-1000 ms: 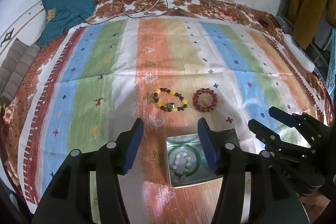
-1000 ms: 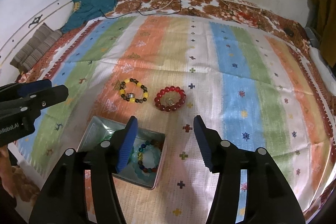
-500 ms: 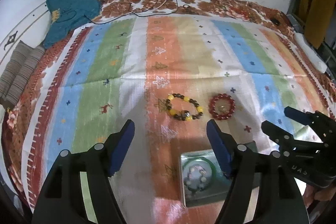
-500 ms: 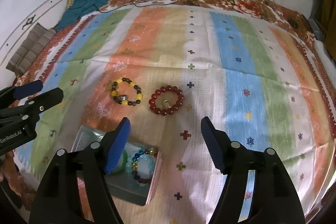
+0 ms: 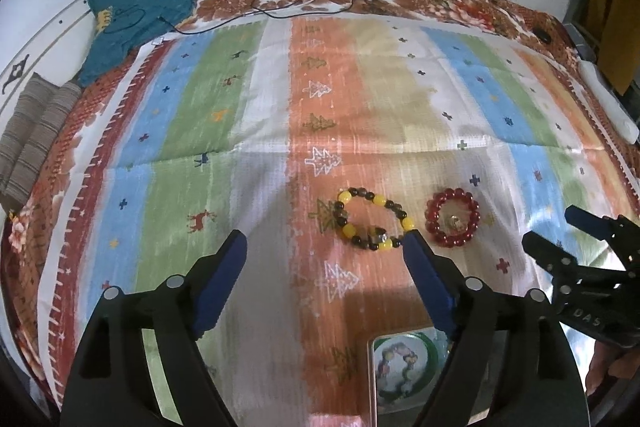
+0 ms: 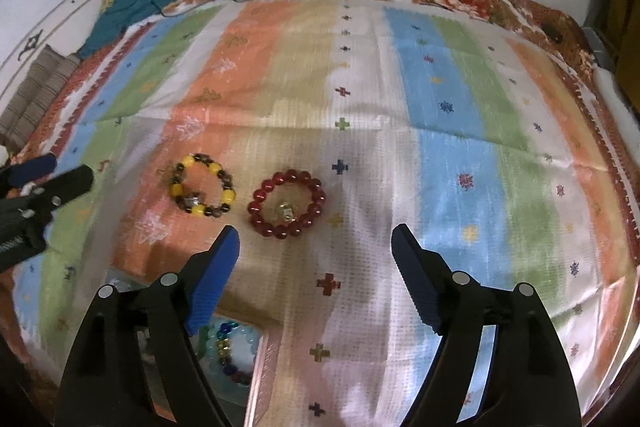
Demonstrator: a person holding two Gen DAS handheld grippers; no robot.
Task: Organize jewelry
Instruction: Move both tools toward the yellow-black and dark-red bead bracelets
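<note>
Pulling back and up from the tin (image 5: 404,371) over the last second, both grippers now hanging farther from it, jaws spread wider than before. Hovering wide open and empty: left gripper (image 5: 326,255), fingers straddling bare orange stripe on the cloth (image 5: 180,131). Likewise gaping and holding nothing: right gripper (image 6: 316,243), poised just short of the red bracelet (image 6: 286,203). Lying flat on the cloth, side by side but apart: yellow bracelet (image 6: 202,191) to the left, red one (image 5: 452,217) to the right, the yellow one (image 5: 374,219) nearly touching the left gripper's right fingertip in view. Sitting at the near edge, partly hidden behind fingers: tin (image 6: 236,367), holding beaded bracelets and a green bangle (image 5: 434,359).
</note>
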